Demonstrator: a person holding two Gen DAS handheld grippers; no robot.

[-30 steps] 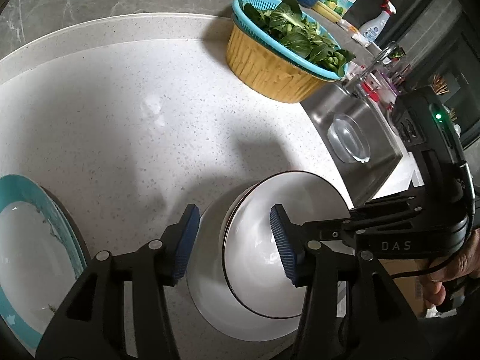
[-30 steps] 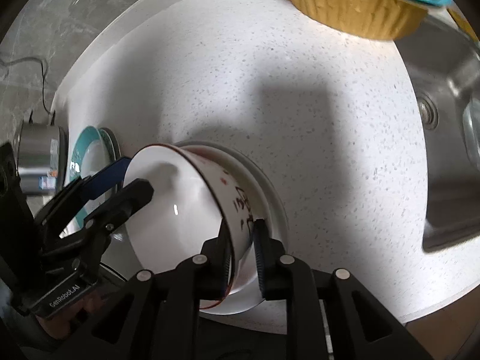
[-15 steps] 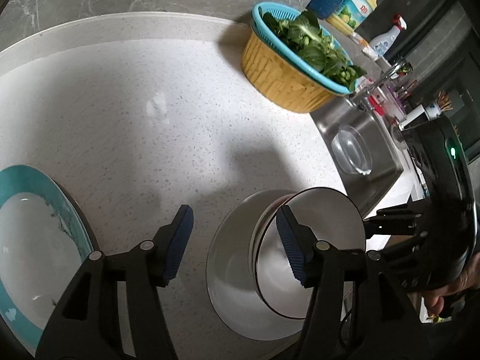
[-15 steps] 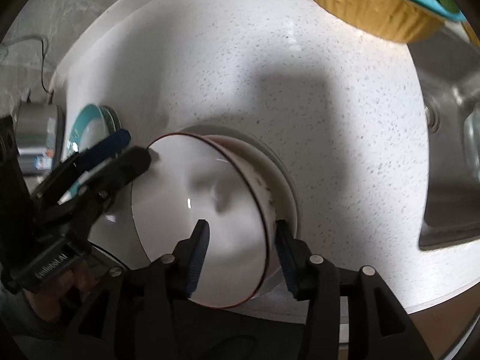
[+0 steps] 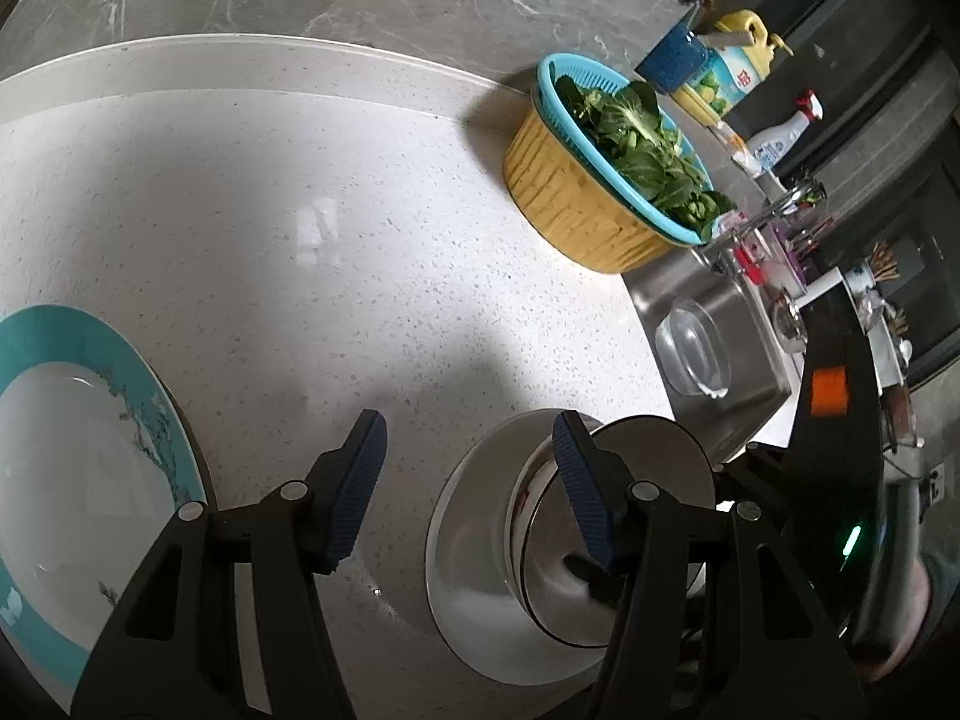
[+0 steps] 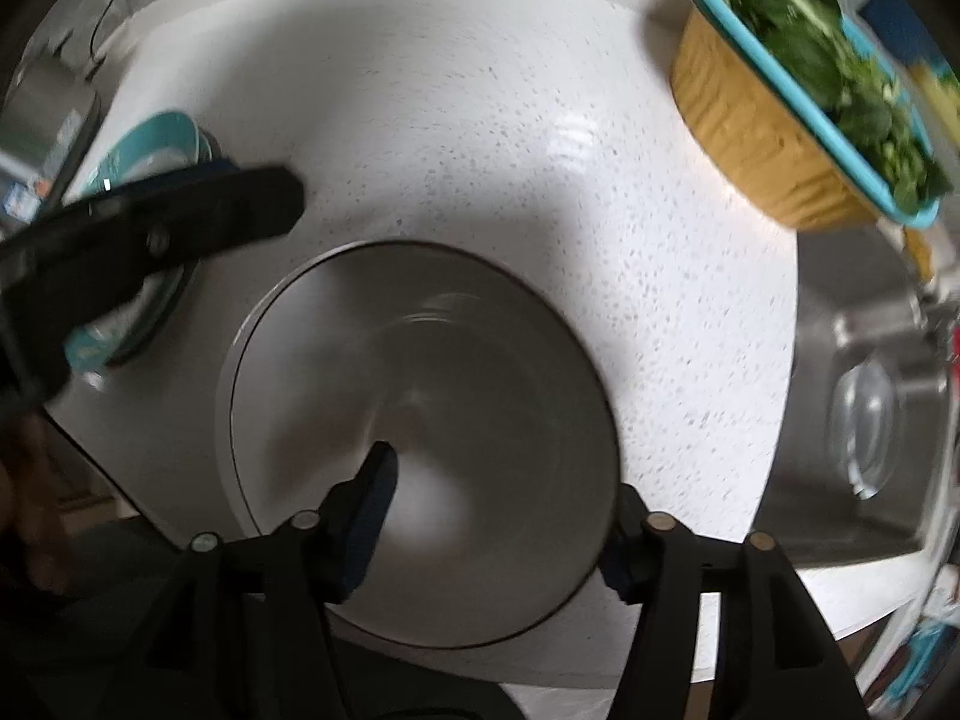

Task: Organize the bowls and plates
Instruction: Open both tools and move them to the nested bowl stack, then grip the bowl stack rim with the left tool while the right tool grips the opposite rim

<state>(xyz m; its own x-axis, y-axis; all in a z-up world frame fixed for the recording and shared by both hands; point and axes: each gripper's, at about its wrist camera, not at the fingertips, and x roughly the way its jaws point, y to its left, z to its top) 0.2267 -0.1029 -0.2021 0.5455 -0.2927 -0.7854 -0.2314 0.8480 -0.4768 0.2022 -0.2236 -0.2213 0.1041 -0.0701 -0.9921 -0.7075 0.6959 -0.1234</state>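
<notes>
1. Bowl, white with a dark rim, sits nested in a wider white bowl on the speckled counter, right under the right gripper.
2. Right gripper's jaws are opening; one finger hangs inside the bowl, the other outside its rim, neither pressing it.
3. Left gripper stands spread and empty, just left of the bowls.
4. Teal-rimmed plate lies further left of it.

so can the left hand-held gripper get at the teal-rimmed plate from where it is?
Probably yes. The left hand-held gripper is open with nothing between its pads, and the teal-rimmed plate lies just beside it on bare counter, uncovered. The stacked white bowl sits on its other side.
</notes>
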